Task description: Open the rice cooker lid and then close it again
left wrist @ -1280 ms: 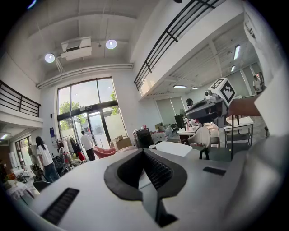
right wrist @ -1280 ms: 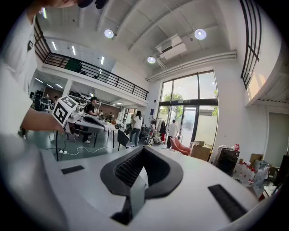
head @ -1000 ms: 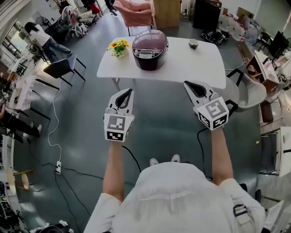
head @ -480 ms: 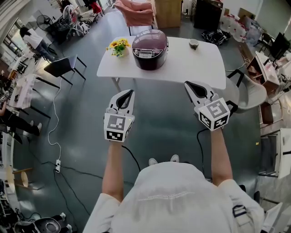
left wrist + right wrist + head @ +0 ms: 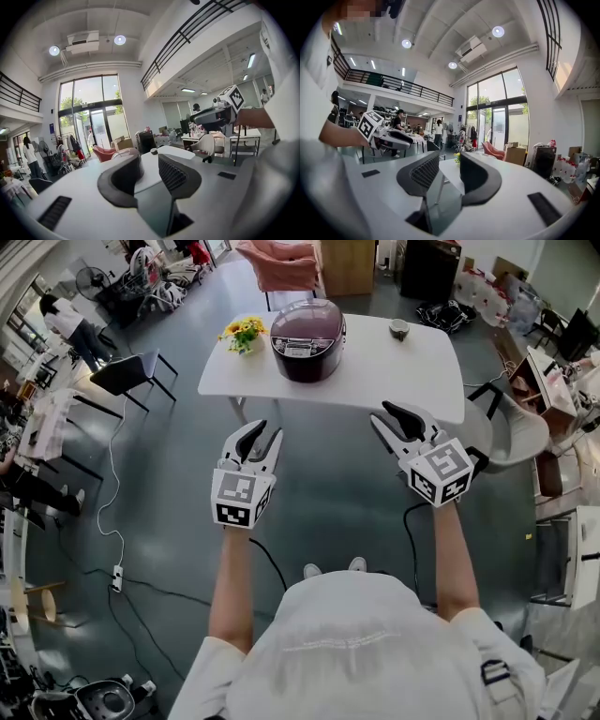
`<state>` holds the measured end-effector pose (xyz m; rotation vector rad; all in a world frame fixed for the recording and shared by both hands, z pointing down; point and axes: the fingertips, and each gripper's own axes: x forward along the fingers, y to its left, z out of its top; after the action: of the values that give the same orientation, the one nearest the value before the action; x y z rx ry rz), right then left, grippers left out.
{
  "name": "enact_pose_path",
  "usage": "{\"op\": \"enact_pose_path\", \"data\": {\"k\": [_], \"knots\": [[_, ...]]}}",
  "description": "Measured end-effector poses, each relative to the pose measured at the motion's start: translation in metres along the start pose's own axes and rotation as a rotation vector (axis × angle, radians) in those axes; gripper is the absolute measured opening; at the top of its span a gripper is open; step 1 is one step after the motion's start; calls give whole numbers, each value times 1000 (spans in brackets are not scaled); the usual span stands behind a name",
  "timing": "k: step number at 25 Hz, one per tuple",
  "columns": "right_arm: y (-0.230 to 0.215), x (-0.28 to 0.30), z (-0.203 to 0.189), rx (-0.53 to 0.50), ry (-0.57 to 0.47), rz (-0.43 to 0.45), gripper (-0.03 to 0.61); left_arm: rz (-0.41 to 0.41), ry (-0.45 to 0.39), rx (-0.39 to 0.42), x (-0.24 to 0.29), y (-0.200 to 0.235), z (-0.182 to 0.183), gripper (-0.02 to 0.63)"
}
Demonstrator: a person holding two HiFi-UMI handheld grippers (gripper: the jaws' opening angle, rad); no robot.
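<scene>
Found a dark maroon rice cooker (image 5: 307,338), round-bodied, with a pale control panel on its front, standing left of centre on the white counter (image 5: 394,371), lid down. Noted yellow flowers (image 5: 243,334) just beside it on the left and a small bowl (image 5: 399,330) well apart on the right. Unable to read the panel markings or make out the lid latch at this range.

Observed the left claw (image 5: 263,432) and the right claw (image 5: 386,418) held over the floor (image 5: 328,493) short of the counter, well apart from the cooker and touching nothing. Checked the left gripper view: left claw (image 5: 149,166) partly open, jaws just now opening, nothing between them. Checked the right gripper view: right claw (image 5: 443,171) likewise partly open, jaws just now opening, empty.

Recorded in the left gripper view only the top of the cooker's dome (image 5: 125,152) above one jaw, with the body masked. Could not find the cooker in the right gripper view, only the flowers (image 5: 457,157) and a strip of counter showing between the jaws.

Obtained the whole cooker and both claws together from the head view alone. Obtained from each gripper view a side-on look at the opposite claw.
</scene>
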<state>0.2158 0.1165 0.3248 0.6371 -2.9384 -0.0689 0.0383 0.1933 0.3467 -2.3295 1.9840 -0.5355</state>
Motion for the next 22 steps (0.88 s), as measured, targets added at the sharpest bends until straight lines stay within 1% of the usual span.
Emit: {"op": "enact_pose_path", "data": {"k": [1,3,5,10,14,17,20,22], "knots": [[1,1,0,2,-4,11,172,-2,-2,-3,1,-1,0,155],[4,1,0,8,-7,34,223,-1,-14,-6,2,-3,2,169],[6,0,-2,14,-9,46,249,3,-29,-1,2,-5,5,178],[3,-4,-6,16,6,36,241,9,-19,21,4,-12,4,181],[-7,-7,-14,33,19,37,241,11,-8,-2,12,-18,-1,181],[-16,-12,-17,41,15,33,244,28,5,-22,16,-20,-4,178],[-21,-13,-21,32,14,59,245,53,14,-32,17,-20,-4,175],[-25,-17,-20,28,-14,71,244,69,16,-44,18,-22,-3,175]]}}
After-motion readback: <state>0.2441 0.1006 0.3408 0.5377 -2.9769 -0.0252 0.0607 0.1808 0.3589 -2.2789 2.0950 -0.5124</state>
